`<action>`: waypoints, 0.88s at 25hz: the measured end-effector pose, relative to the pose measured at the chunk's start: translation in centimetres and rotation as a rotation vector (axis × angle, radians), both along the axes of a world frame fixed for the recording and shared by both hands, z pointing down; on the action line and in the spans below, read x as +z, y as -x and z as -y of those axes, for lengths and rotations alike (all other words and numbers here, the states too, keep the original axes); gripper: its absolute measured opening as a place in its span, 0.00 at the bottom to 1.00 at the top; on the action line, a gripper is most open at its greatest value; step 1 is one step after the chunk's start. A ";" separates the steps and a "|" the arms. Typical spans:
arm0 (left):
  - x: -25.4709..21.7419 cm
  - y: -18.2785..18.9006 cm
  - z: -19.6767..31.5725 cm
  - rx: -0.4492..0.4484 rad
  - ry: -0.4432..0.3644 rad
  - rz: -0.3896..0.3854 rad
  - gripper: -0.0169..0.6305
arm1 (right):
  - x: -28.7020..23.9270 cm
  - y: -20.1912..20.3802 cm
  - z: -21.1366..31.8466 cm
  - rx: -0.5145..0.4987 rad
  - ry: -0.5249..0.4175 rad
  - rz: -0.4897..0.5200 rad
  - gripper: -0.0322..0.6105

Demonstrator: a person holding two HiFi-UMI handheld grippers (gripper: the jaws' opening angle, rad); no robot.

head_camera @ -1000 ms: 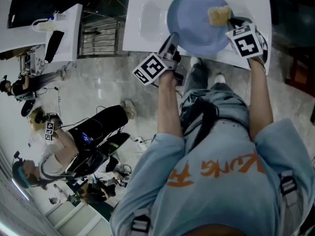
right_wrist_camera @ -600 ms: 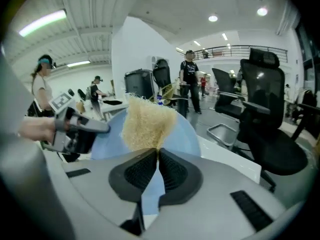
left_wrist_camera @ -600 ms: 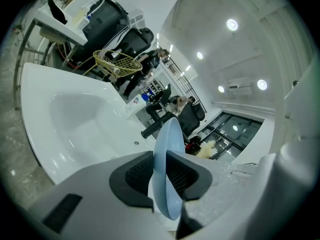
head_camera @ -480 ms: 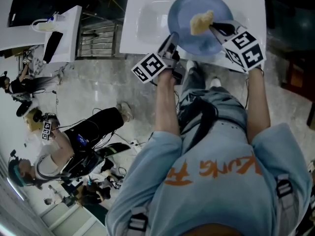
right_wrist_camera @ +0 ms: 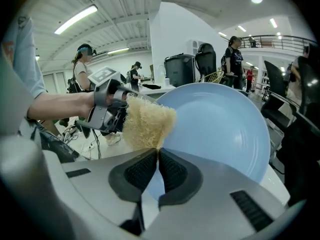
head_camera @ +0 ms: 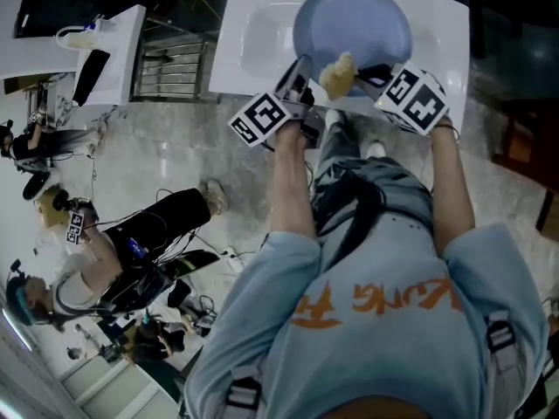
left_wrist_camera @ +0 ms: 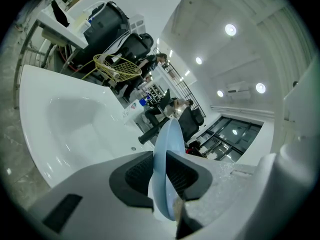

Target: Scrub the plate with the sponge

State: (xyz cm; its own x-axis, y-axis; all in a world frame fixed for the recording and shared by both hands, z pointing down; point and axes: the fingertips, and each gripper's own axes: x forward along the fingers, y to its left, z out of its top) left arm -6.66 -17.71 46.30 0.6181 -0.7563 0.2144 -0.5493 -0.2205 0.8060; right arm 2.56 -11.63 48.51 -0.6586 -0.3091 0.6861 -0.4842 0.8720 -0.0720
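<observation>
From overhead, the right tongs have swept the yellow sponge from the far right side of the blue plate across its face to the near rim. It is now close beside the left tongs, above the white basin.

In the left gripper view, those tongs stand partly closed, clamped on the plate's rim.

In the right gripper view, the tongs are nearly shut, pinching the sponge's corner at the plate's rim.

One scrubbing stroke looks done, and more seem needed.

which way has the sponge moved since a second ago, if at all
Yes. The sponge slid down-left across the plate, from upper right to lower rim, toward the near edge of the sink.
</observation>
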 end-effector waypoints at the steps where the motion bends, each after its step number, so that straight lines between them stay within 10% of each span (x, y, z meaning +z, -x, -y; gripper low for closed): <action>1: -0.1 0.1 0.0 -0.005 -0.001 -0.001 0.14 | 0.2 -0.2 -0.2 -0.014 0.008 -0.012 0.08; 13: -1.0 2.6 0.1 -0.073 -0.025 -0.005 0.14 | 2.0 -4.5 0.7 0.033 0.026 -0.105 0.08; 22: -1.1 3.2 0.0 -0.085 -0.029 -0.008 0.14 | 1.4 -9.0 4.9 0.300 -0.079 -0.185 0.08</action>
State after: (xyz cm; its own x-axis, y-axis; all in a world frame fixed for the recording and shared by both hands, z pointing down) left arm -9.85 -17.71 45.22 0.5526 -0.8121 0.1875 -0.5610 -0.1961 0.8042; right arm 11.59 -16.48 49.89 -0.3969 -0.5270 0.7515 -0.7182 0.6881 0.1032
